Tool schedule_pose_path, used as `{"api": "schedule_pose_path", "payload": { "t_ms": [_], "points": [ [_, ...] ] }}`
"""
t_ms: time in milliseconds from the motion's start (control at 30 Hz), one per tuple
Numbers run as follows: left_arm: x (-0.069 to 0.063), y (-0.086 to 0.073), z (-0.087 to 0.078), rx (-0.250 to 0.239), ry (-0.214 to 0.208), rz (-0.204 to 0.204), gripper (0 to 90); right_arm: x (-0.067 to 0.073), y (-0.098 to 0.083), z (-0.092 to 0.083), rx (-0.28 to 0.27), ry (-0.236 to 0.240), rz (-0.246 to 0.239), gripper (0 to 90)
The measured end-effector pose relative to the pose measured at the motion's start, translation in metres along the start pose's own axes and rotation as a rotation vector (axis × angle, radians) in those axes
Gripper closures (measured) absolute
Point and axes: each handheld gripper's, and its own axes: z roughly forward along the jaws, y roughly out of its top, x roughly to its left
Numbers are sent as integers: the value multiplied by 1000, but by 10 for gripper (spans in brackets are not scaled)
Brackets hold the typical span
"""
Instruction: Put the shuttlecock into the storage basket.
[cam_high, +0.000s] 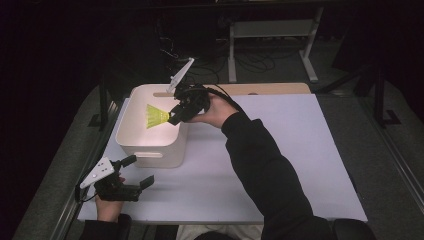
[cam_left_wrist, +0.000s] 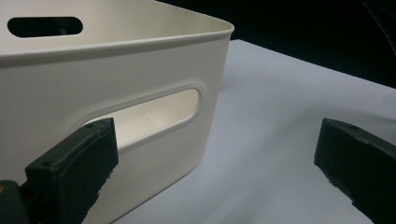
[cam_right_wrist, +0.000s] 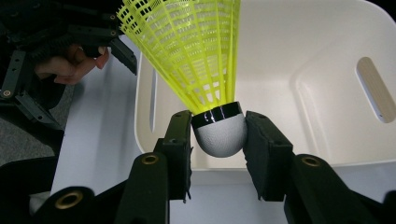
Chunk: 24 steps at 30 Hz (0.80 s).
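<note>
white table (cam_high: 280, 165), right gripper (cam_right_wrist: 218, 140) pinching yellow shuttlecock (cam_right_wrist: 201, 56) seemingly above bin (cam_high: 131, 137)

A dim lab or test room: a white surface (cam_high: 280, 165) stands on grey carpet (cam_high: 395, 180), with loose cables (cam_high: 250, 62) and a metal frame (cam_high: 272, 30) in the dark beyond.

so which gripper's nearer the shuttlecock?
Right. The right gripper is clamped on the shuttlecock at its cork, over the bin. The left gripper sits open outside the bin's near wall.
</note>
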Motion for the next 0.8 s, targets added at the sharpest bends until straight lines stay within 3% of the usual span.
{"api": "schedule_pose_path", "payload": {
  "t_ms": [800],
  "points": [
    [0,0,0,2,-3,-1,0,1,-3,38,33,56,-1,618]
  ]
}}
